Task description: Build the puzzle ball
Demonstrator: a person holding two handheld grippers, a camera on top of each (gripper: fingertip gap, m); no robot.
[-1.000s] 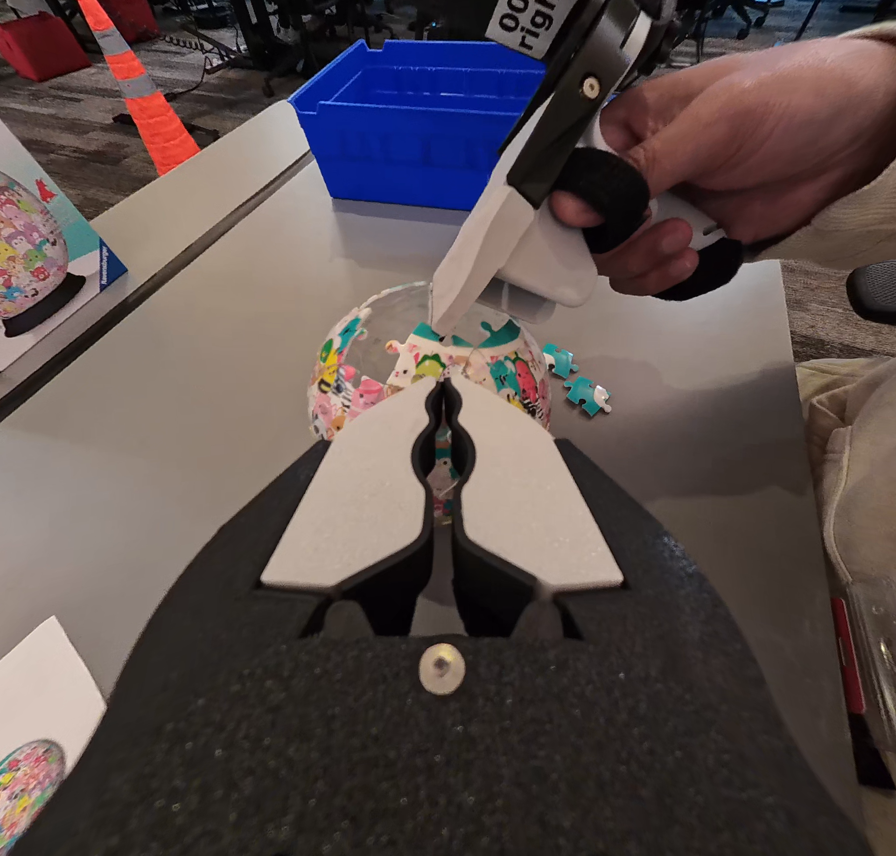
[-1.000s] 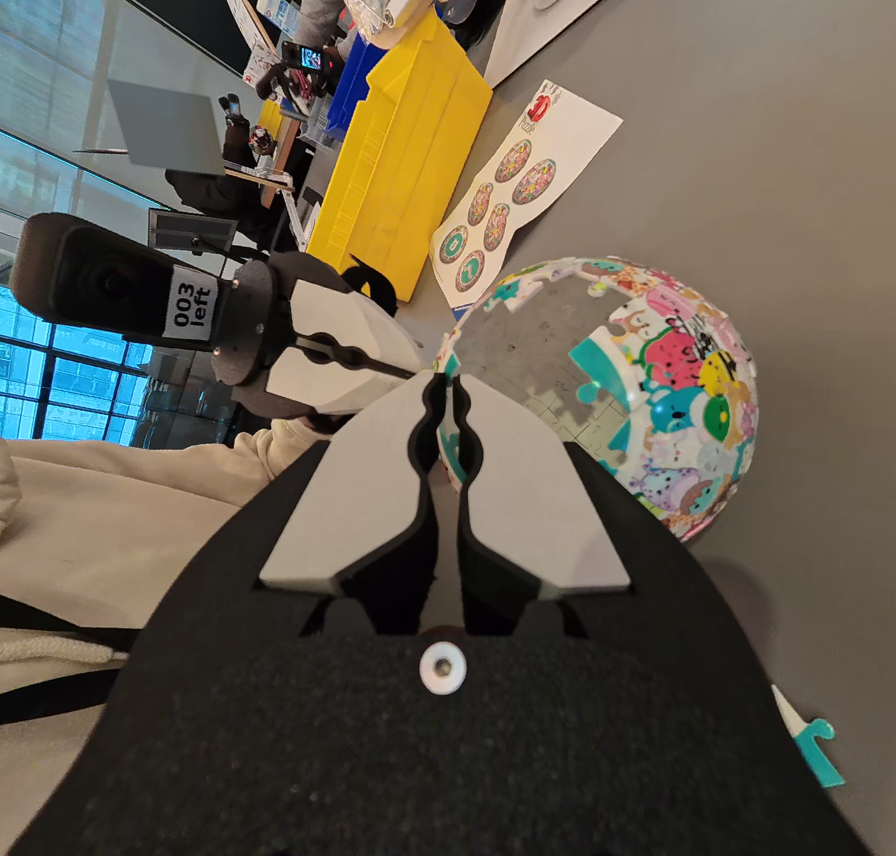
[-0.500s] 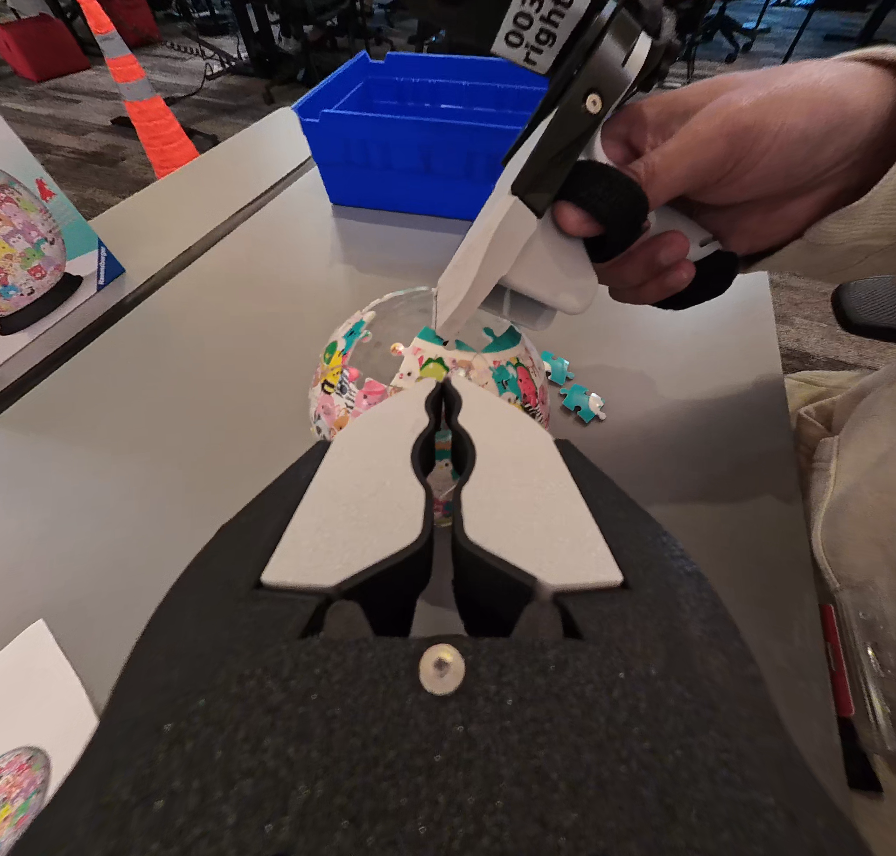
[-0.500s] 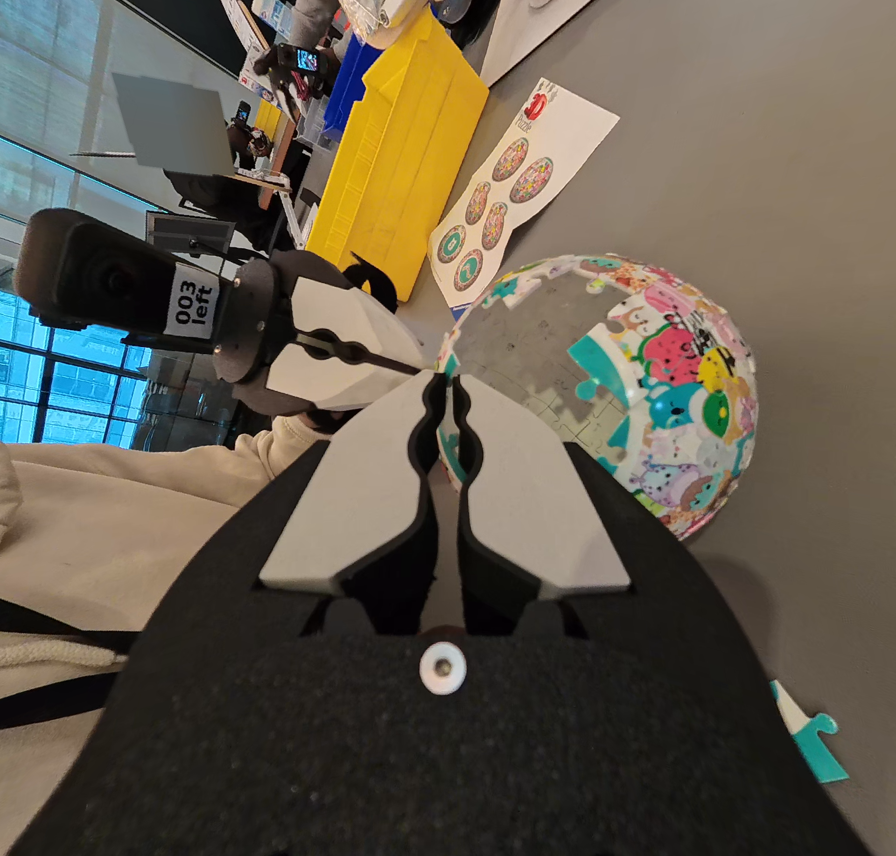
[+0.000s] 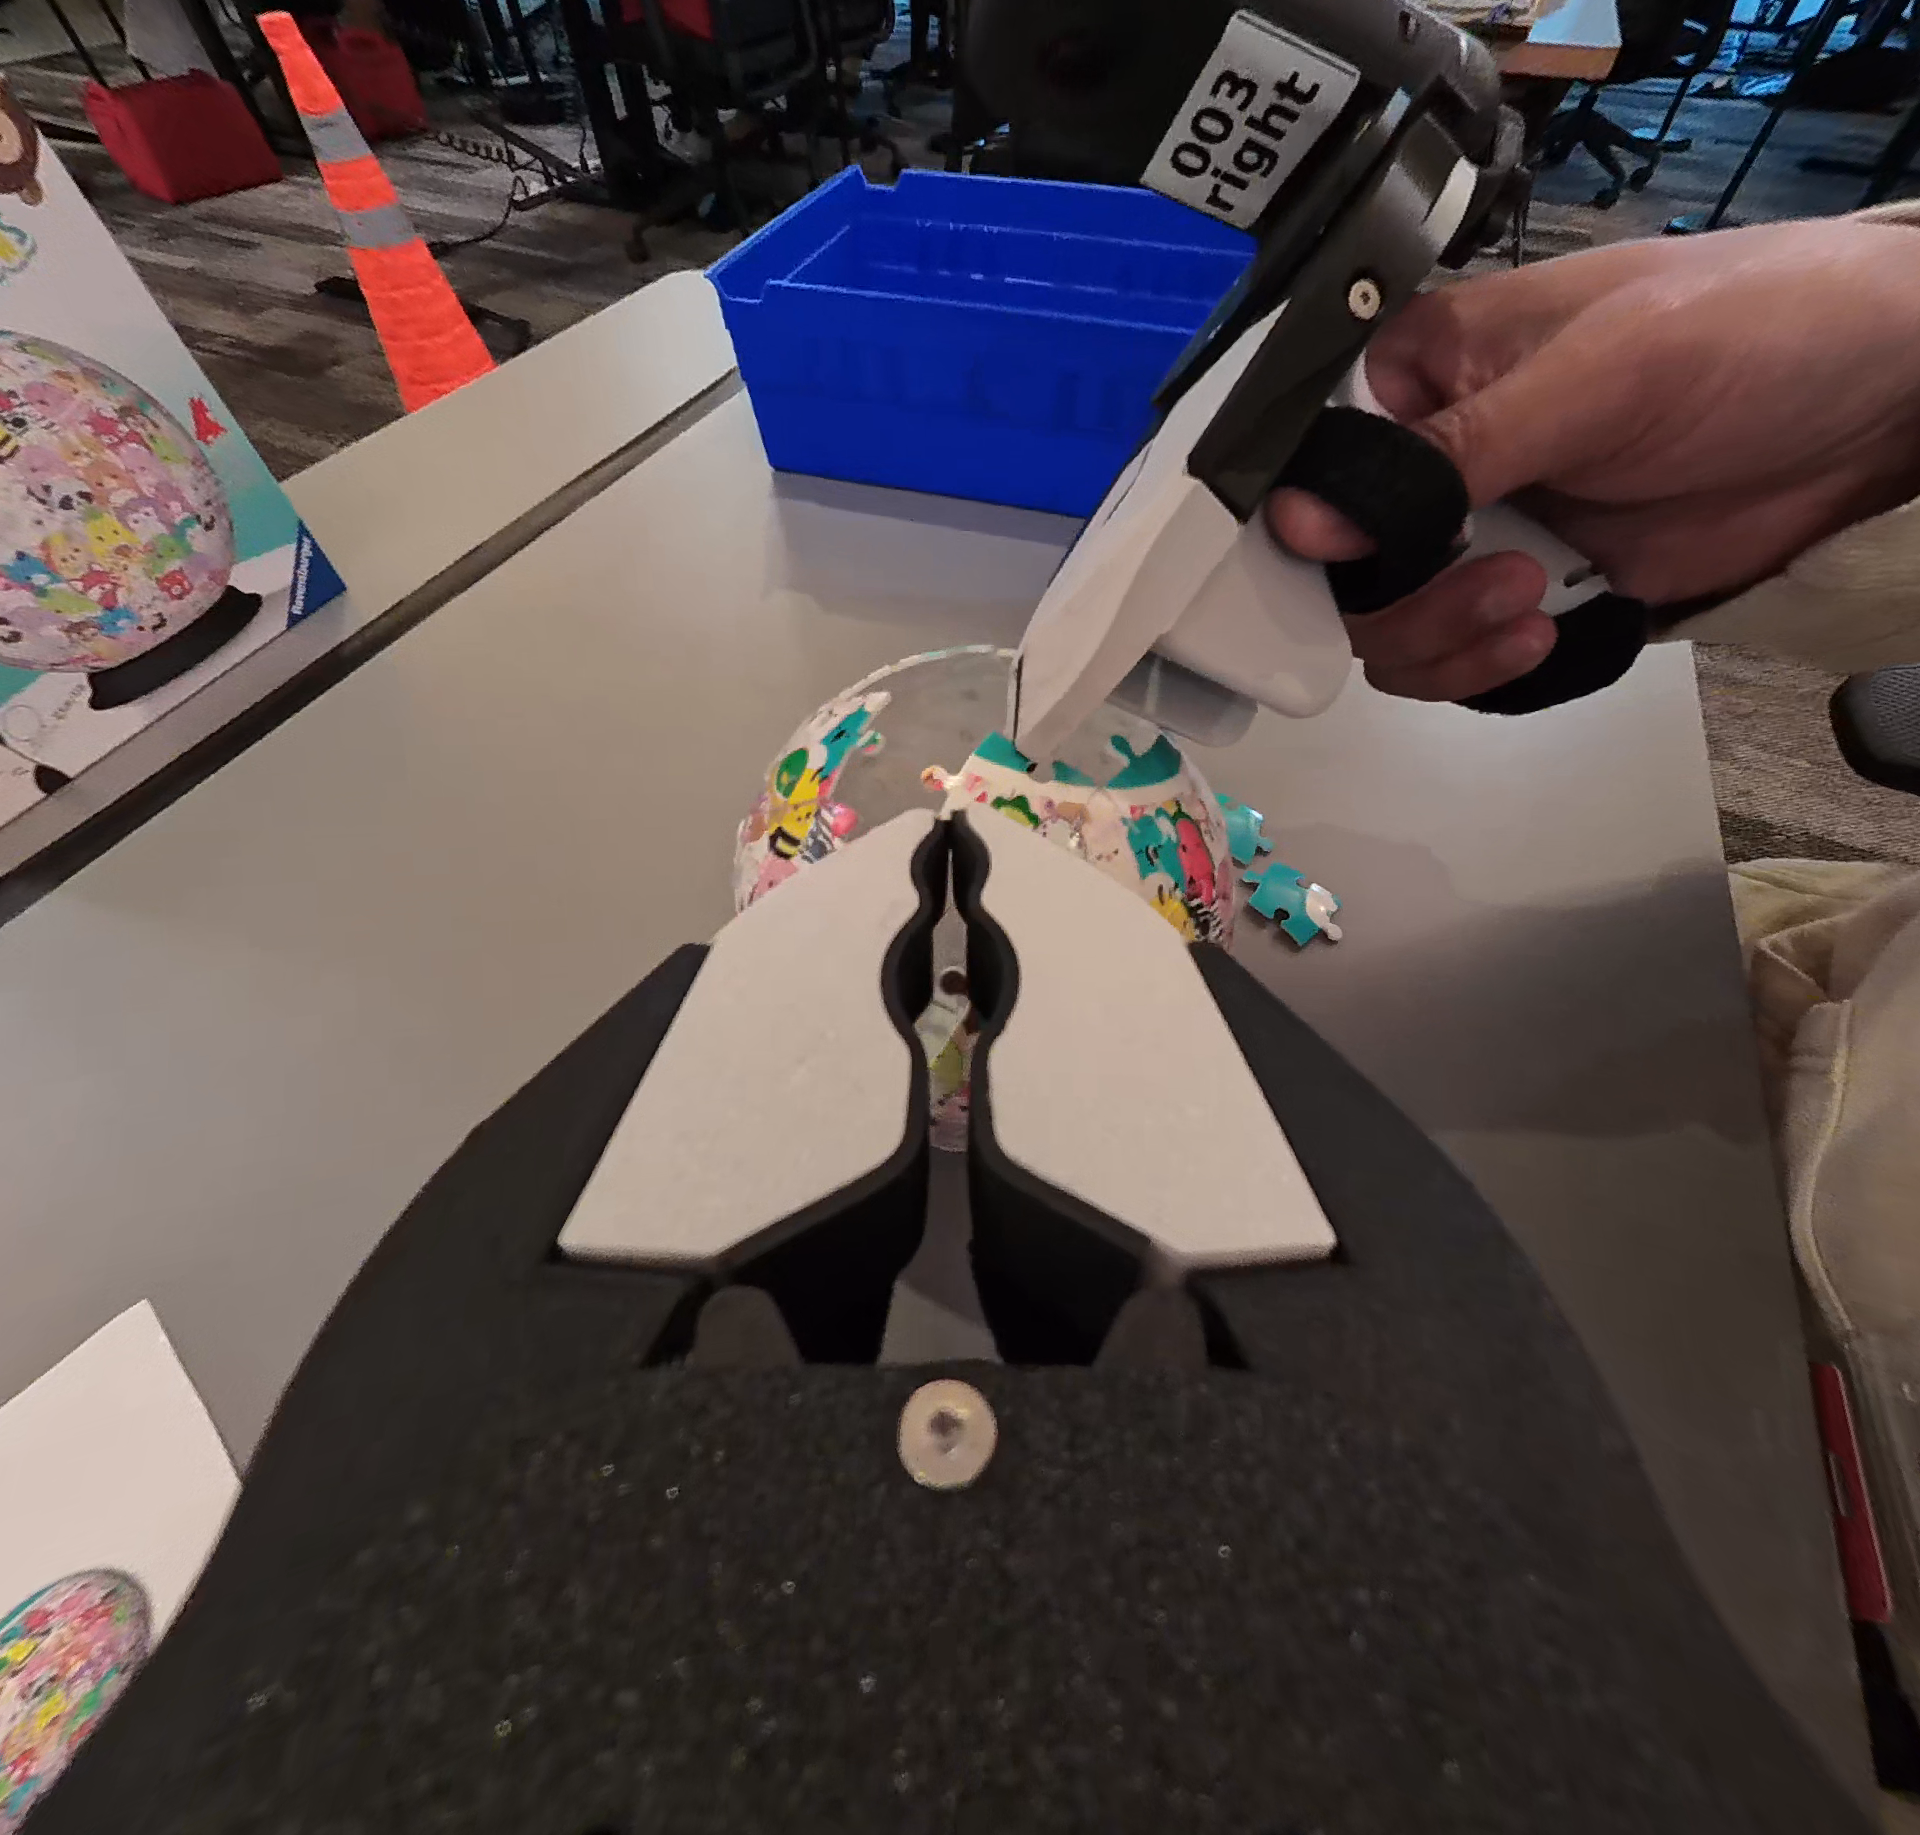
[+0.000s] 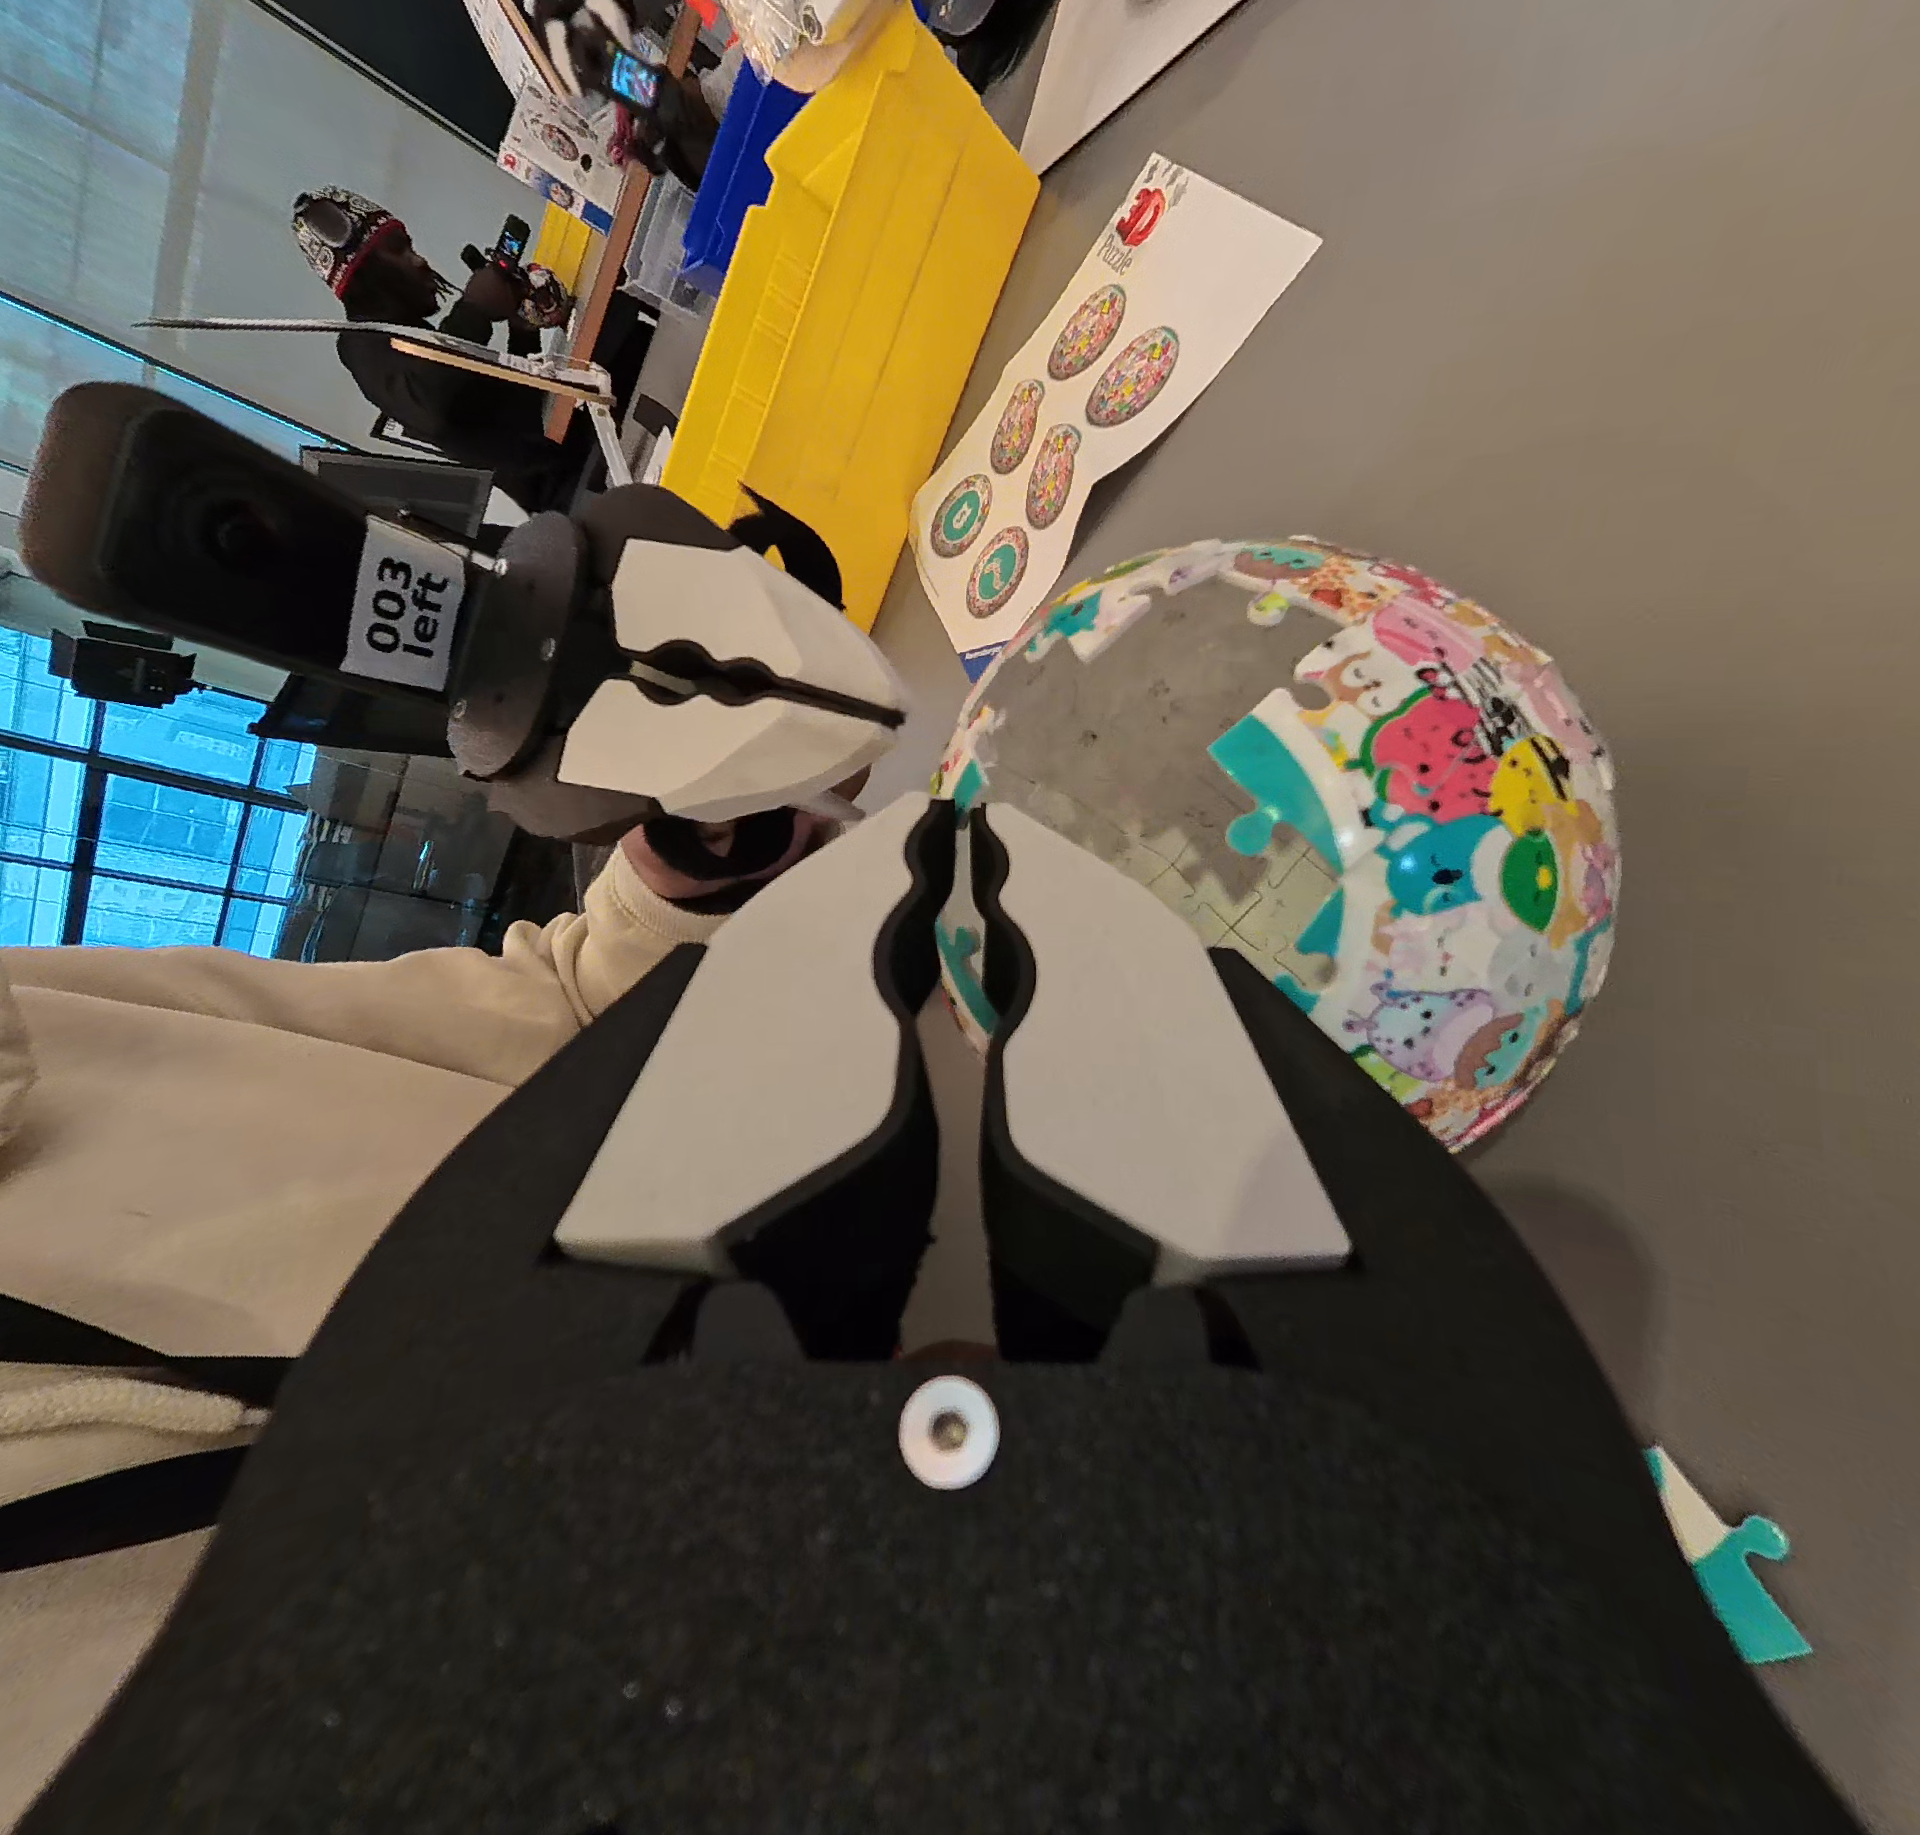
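Observation:
The puzzle ball (image 5: 1153,829) is a part-built colourful shell with a wide open gap, resting on the grey table (image 5: 520,798). It also shows in the right wrist view (image 6: 1455,850). My right gripper (image 6: 961,814) is shut on the teal rim of the ball at the gap's edge; it comes down from the upper right in the left wrist view (image 5: 1023,736). My left gripper (image 5: 951,824) is shut and empty, its tips just short of the ball's near rim; in the right wrist view (image 6: 894,720) a small gap separates it from the ball.
Two loose teal pieces (image 5: 1288,897) lie right of the ball; one shows in the right wrist view (image 6: 1735,1567). A blue bin (image 5: 987,351) stands behind, the puzzle box (image 5: 104,497) at left, a leaflet (image 6: 1122,403) and a yellow bin (image 6: 852,331) beyond it. A person sits in the background. Left and right tips are no more than a few centimetres apart.
My left gripper has drawn back a little from the ball's rim, which it touched before. My right gripper stays shut on the rim.

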